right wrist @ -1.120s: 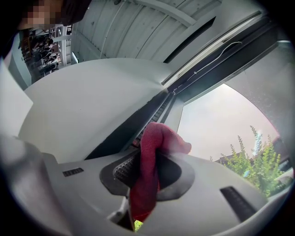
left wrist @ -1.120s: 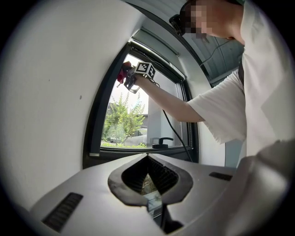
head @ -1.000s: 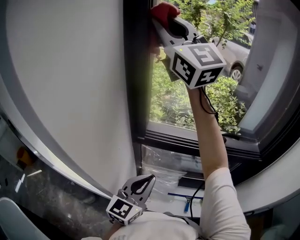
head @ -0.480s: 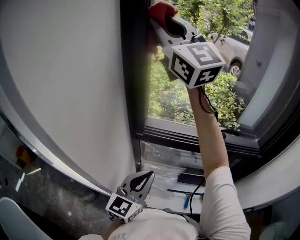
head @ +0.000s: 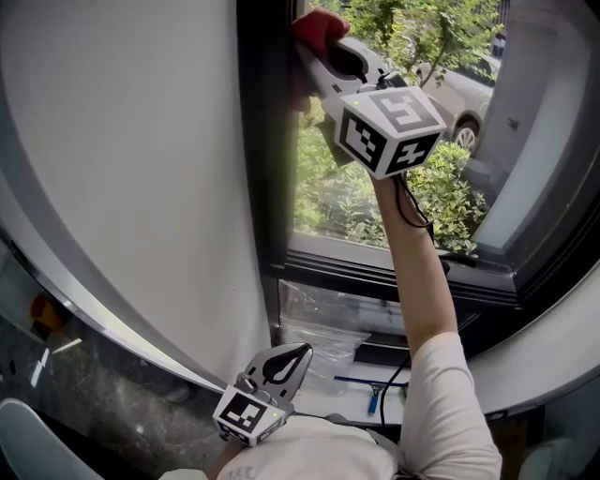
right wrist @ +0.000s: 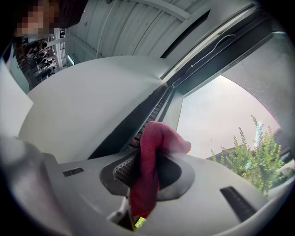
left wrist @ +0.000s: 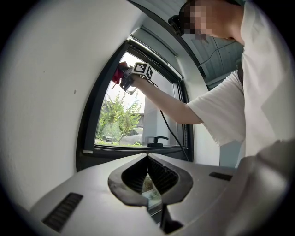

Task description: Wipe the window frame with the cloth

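Observation:
A red cloth [head: 317, 25] is pinched in my right gripper [head: 323, 42], raised high against the dark window frame [head: 264, 141] at its left upright. In the right gripper view the cloth [right wrist: 150, 159] hangs folded between the jaws, its bunched end against the frame [right wrist: 138, 120]. From the left gripper view the cloth [left wrist: 118, 75] and right gripper [left wrist: 123, 78] show far up the frame's [left wrist: 90, 120] left side. My left gripper [head: 278, 364] hangs low near the person's body, jaws closed with nothing in them.
A white wall [head: 141, 169] borders the frame on the left. A black window handle [left wrist: 156, 140] sits on the lower sill. Clear plastic sheeting [head: 323, 333] and a blue-tipped tool [head: 373, 401] lie below the sill. Shrubs and a parked car [head: 459, 98] show outside.
The right gripper with the cloth has shifted slightly up and left along the frame. The left gripper has stayed about where it was.

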`<action>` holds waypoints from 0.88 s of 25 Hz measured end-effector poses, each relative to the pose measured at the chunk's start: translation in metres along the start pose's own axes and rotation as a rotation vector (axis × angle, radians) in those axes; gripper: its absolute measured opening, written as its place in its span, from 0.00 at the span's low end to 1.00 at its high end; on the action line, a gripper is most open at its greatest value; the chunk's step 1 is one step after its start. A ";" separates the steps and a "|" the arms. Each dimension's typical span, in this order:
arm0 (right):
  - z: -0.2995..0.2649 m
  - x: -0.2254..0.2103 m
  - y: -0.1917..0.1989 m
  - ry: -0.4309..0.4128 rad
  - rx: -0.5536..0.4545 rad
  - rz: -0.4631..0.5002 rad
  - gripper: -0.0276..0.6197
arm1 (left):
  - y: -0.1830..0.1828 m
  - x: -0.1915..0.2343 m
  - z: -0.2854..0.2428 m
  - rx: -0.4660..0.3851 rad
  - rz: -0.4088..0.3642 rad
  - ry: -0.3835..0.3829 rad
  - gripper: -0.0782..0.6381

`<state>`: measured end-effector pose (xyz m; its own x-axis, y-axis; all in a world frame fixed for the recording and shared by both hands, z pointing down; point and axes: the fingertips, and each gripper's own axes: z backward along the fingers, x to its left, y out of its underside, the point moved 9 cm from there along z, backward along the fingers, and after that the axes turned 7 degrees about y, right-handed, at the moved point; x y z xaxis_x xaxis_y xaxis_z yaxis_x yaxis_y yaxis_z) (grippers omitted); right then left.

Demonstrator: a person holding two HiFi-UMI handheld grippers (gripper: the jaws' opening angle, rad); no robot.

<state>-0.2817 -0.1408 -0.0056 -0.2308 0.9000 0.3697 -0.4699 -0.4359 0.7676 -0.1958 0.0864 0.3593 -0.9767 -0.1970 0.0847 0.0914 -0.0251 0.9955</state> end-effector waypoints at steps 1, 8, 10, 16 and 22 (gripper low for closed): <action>0.001 0.000 0.001 0.001 0.002 0.000 0.17 | 0.000 0.000 -0.001 -0.002 0.005 0.007 0.12; 0.003 0.000 0.007 0.005 0.016 -0.016 0.17 | -0.003 -0.003 0.001 0.009 0.026 0.025 0.12; 0.004 0.002 0.009 0.003 0.021 -0.017 0.17 | -0.002 -0.003 0.002 0.008 0.022 0.027 0.12; 0.012 0.009 0.015 0.001 0.041 -0.007 0.17 | 0.002 -0.004 0.003 0.008 0.025 0.037 0.12; 0.016 0.013 0.022 -0.008 0.052 -0.009 0.17 | 0.000 -0.005 0.002 0.005 0.025 0.048 0.12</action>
<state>-0.2811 -0.1389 0.0240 -0.2202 0.9038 0.3670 -0.4271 -0.4276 0.7967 -0.1908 0.0890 0.3589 -0.9638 -0.2441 0.1071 0.1142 -0.0149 0.9933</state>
